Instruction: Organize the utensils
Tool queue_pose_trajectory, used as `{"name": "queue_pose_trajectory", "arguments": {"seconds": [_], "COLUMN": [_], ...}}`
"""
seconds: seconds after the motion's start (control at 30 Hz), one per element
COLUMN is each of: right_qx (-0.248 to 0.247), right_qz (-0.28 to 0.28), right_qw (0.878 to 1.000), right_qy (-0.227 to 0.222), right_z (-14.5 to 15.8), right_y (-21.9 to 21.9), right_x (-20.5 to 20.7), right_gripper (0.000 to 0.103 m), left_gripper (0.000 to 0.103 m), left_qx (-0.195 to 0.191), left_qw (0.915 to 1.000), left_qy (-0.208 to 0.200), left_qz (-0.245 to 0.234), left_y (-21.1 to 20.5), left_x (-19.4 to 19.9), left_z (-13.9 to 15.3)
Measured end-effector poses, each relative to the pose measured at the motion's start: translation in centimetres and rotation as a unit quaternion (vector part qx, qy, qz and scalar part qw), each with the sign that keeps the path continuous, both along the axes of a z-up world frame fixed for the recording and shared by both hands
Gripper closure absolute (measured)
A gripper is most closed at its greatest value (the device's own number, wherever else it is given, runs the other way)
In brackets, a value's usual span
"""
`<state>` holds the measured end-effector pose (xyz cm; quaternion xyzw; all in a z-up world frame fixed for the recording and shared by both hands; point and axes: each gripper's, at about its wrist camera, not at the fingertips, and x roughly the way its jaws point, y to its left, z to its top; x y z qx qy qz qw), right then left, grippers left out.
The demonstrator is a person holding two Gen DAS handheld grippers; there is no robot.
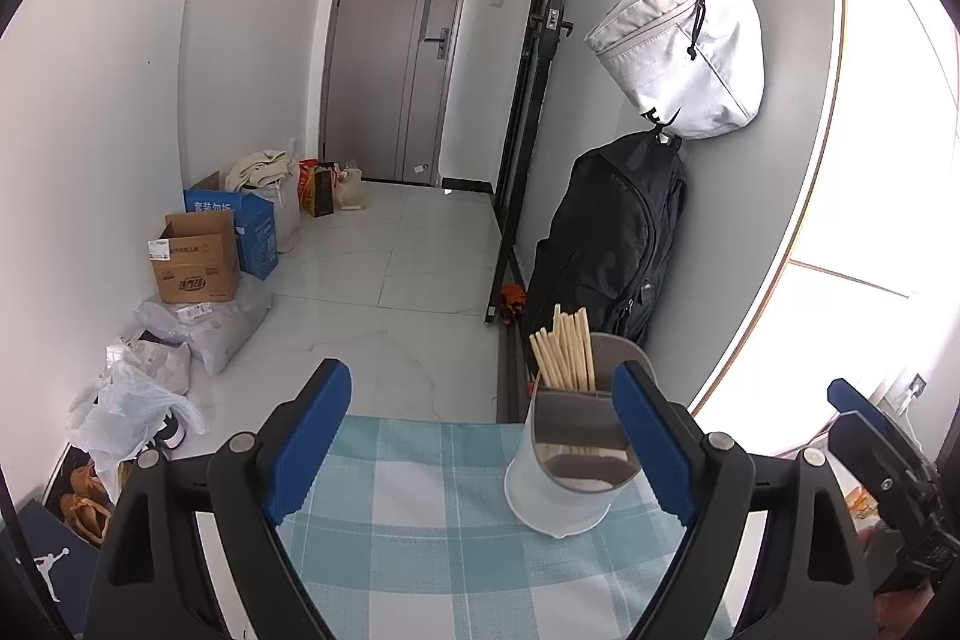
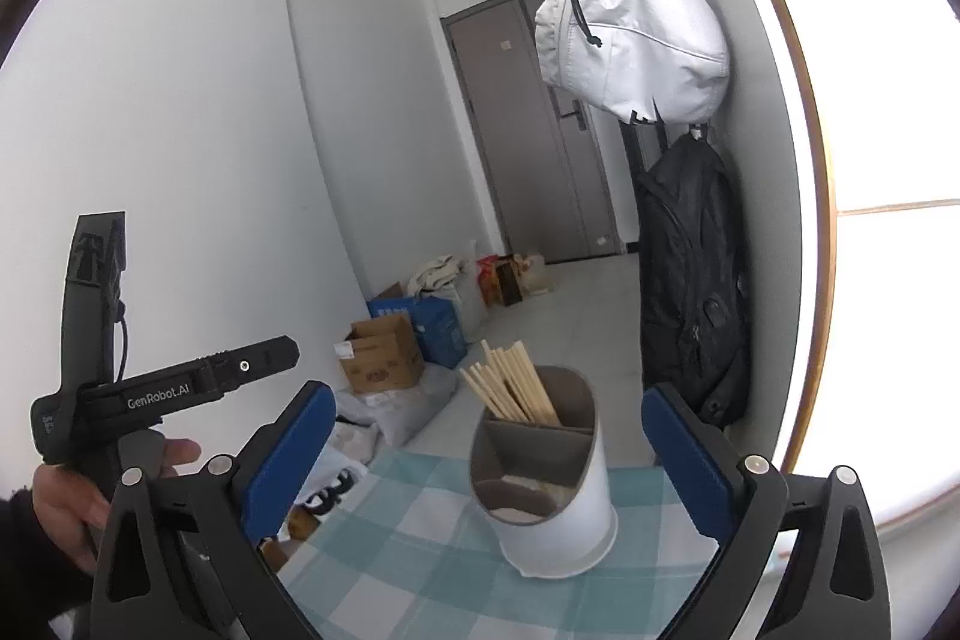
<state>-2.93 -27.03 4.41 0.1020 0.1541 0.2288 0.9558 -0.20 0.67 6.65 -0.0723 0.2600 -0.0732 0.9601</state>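
Observation:
A white utensil holder (image 1: 561,484) with a grey divided insert stands on the blue-checked tablecloth (image 1: 432,538) near the table's far edge. Several wooden chopsticks (image 1: 564,349) stand in its back compartment. It also shows in the right wrist view (image 2: 552,496), with the chopsticks (image 2: 513,382) leaning left. My left gripper (image 1: 480,436) is open and empty, with the holder just inside its right finger. My right gripper (image 2: 489,451) is open and empty, with the holder between its fingers, a little ahead. The left gripper's body (image 2: 162,388) shows at the left of the right wrist view.
A white bag (image 1: 684,40) and a black backpack (image 1: 612,244) hang on the wall at the right. Cardboard boxes (image 1: 198,259) and plastic bags (image 1: 132,406) lie on the floor at the left. A grey door (image 1: 402,40) is at the far end.

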Motion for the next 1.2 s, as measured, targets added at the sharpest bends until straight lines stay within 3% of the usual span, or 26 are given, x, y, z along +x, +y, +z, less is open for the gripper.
{"name": "queue_pose_trajectory", "arguments": {"seconds": [0.3, 0.7, 1.2], "right_qx": [-0.017, -0.014, -0.039], "right_qz": [-0.029, -0.043, -0.022], "right_qw": [0.999, 0.999, 0.999], "right_qy": [-0.012, 0.021, 0.010], "right_z": [-2.2, -5.7, -6.2], "right_y": [0.6, 0.9, 2.0], "right_x": [-2.5, -2.7, -2.3], "right_gripper": [0.000, 0.000, 0.000], "left_gripper": [0.017, 0.017, 0.017], "left_qx": [0.016, 0.029, 0.028], "left_qw": [0.9998, 0.9991, 0.9991], "left_qy": [-0.005, -0.003, 0.007], "left_qz": [0.011, 0.030, 0.030], "left_y": [0.5, 1.4, 0.9], "left_x": [-1.6, -1.9, -1.7], "left_z": [-2.5, -5.9, -6.4]}}
